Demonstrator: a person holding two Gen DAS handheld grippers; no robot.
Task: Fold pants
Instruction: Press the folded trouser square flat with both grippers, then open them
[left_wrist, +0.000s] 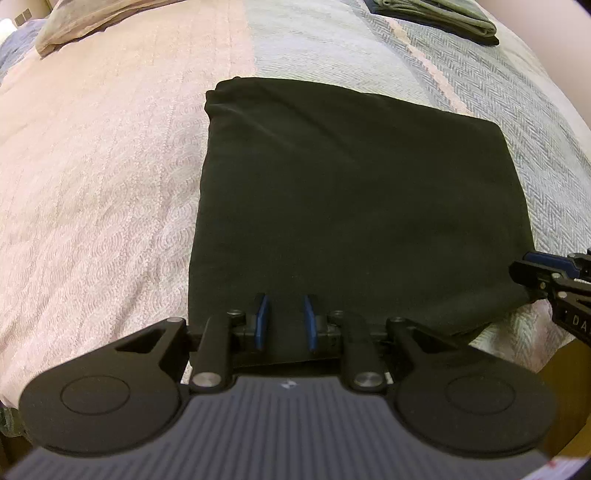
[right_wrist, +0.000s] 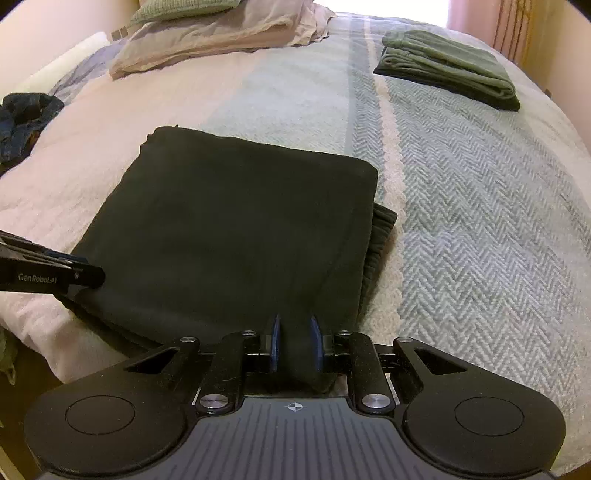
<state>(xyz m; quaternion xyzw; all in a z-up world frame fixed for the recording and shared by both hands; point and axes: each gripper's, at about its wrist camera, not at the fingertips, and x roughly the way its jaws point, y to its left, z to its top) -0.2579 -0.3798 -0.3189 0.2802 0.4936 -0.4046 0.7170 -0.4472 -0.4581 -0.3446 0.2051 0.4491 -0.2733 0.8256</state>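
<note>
black pants (left_wrist: 351, 199), folded into a rough square, lying flat on the bedspread (left_wrist: 96, 184) in the centre of both views; a ribbed band edge peeks out under the square's right side in the right wrist view. left gripper (left_wrist: 285, 320): at lower centre of its own view, blue pads (left_wrist: 262, 319) parted with dark cloth lying between them at the near hem; the pads do not press together, and whether they pinch the cloth cannot be told. the same gripper enters the right wrist view from the left edge, its tip at the pants' near left corner. right gripper (right_wrist: 294, 341): lower centre of its view, pads clenched on a bunched fold of the pants at the near right corner, the cloth rising between them. it shows at the right edge of the left wrist view, touching that corner. bedspread: pink on the left, blue-grey herringbone on the right. green clothes (right_wrist: 450, 68), folded, upper right, well apart from the pants. pillows (right_wrist: 218, 33) at upper left. blue garment (right_wrist: 22, 122), crumpled, left edge of the right wrist view.
</note>
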